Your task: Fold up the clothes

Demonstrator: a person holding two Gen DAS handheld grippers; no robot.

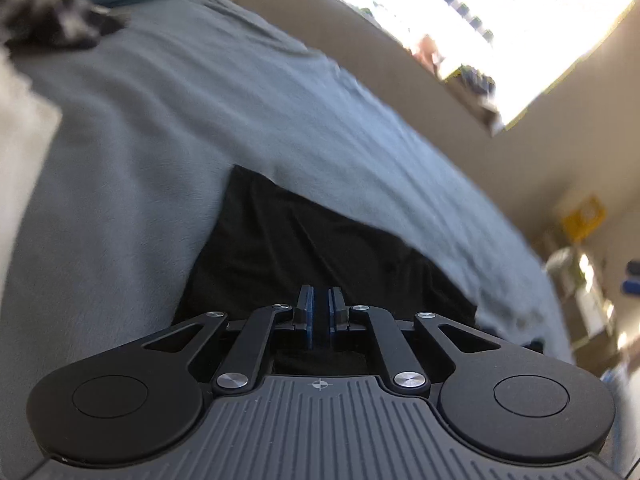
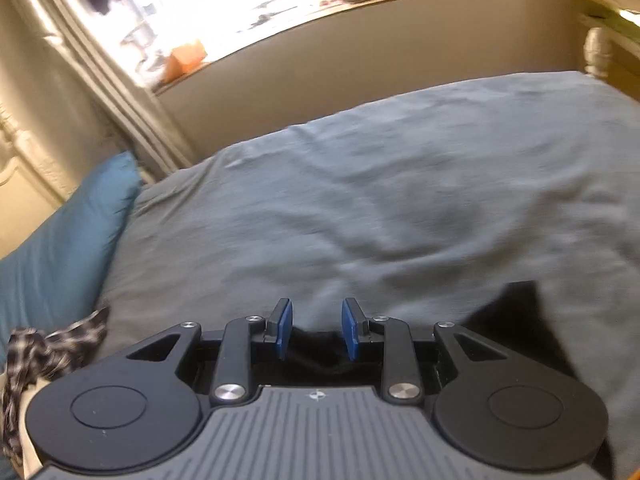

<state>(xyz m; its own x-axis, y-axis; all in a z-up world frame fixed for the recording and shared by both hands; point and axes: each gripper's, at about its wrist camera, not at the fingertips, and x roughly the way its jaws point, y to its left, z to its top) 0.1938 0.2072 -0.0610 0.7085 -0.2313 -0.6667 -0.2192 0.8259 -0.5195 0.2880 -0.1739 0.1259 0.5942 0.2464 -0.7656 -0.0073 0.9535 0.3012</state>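
**Both grippers on the black garment, fold about to be carried**

Two grippers are at work on one black garment (image 1: pixel 304 240), which lies on the grey bedspread (image 1: pixel 160 140) right under and ahead of your hands. Your left gripper (image 1: pixel 321 312) has its blue pads drawn together with only a thin slit between them, over the dark cloth; whether an edge is pinched there is hard to say. Your right gripper (image 2: pixel 317 330) has its pads partly apart with a bunch of black fabric gathered low between them, apparently gripped. I judge you are mid-fold, lifting one side. Next you need to keep both holds level, carry the raised edge across, and lay it flat without dragging the bedspread.

Most of the garment is hidden beneath the gripper bodies, so its shape and kind cannot be told. Further off lie a checked cloth (image 2: pixel 48 352) and a teal pillow (image 2: pixel 64 240); the window (image 2: pixel 248 4) is blown out, and both views are blurred
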